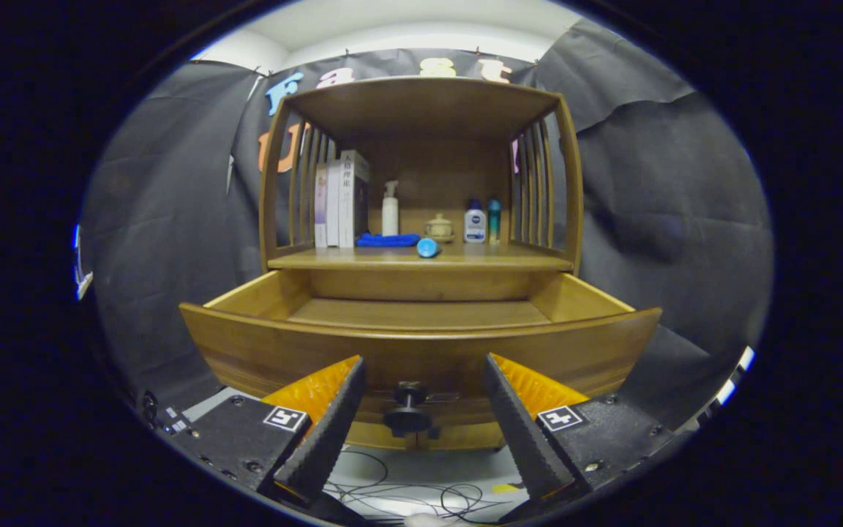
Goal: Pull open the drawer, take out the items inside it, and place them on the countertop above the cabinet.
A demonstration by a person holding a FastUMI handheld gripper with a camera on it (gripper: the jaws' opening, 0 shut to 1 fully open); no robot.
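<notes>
The wooden cabinet's drawer (421, 350) stands pulled out toward me, and the part of its floor that I see is bare wood. Its dark round knob (408, 410) sits on the drawer front, between my fingers but apart from both. My gripper (421, 366) is open, its two fingers spread wide to either side of the knob, holding nothing. On the countertop (509, 256) above the drawer lie a blue cloth (388, 239) and a small blue round item (427, 247) near the front edge.
On the countertop stand several books (342, 199) at the left, a white pump bottle (390, 209), a small lidded jar (439, 228), and two small bottles (481, 221) at the right. Slatted side walls enclose the shelf. Loose cables (421, 494) lie on the floor below.
</notes>
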